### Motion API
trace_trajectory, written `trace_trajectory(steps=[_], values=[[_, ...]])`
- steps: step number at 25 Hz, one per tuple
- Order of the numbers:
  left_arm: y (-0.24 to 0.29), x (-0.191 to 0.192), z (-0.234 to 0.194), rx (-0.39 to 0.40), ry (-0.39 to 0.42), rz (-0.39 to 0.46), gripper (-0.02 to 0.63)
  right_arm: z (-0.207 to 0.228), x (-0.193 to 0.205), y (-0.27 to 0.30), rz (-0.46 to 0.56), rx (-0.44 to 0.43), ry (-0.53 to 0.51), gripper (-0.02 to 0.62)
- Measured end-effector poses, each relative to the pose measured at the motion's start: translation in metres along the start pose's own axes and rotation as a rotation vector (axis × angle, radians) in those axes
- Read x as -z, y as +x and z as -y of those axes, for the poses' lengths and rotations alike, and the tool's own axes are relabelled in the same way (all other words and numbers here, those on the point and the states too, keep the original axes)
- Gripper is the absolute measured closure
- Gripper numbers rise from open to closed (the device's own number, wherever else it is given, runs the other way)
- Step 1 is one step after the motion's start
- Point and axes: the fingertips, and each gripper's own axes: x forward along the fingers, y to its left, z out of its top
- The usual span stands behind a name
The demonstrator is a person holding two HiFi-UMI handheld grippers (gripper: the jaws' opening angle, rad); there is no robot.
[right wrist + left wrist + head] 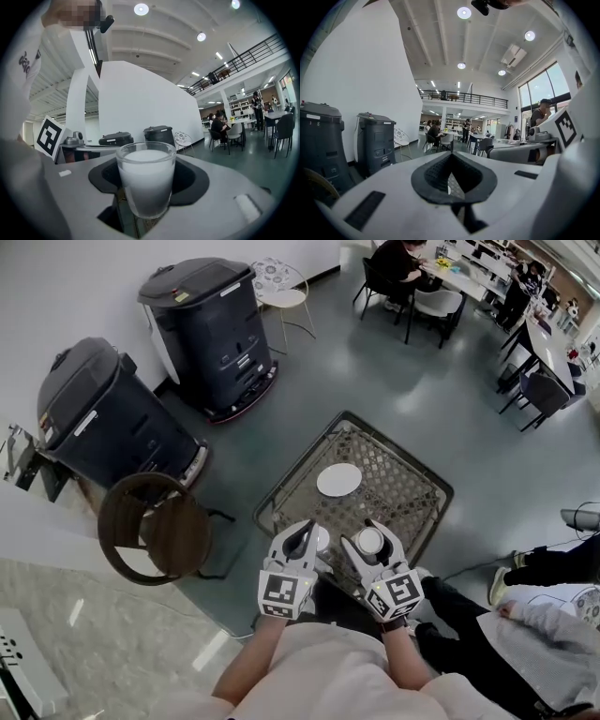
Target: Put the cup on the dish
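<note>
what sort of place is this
Probably a large cafeteria or office common hall: people seated at dining tables, a railed mezzanine above the seating, and two dark wheeled machines parked to one side.

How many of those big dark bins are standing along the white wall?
2. The far dark bin stands beside a white chair; the near dark bin is by the round brown chair. More could be out of frame.

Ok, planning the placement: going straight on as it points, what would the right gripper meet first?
Probably the round white dish on the metal mesh table, though depth is unclear.
</note>
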Motion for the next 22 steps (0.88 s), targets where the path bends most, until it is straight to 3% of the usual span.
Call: trace_trajectory(steps=[22], values=[[0.102,0.098,-0.031,0.017,-0.079,-0.242,0.601,0.119,0.107,0.104,-0.164,0.057,0.074,0.341]])
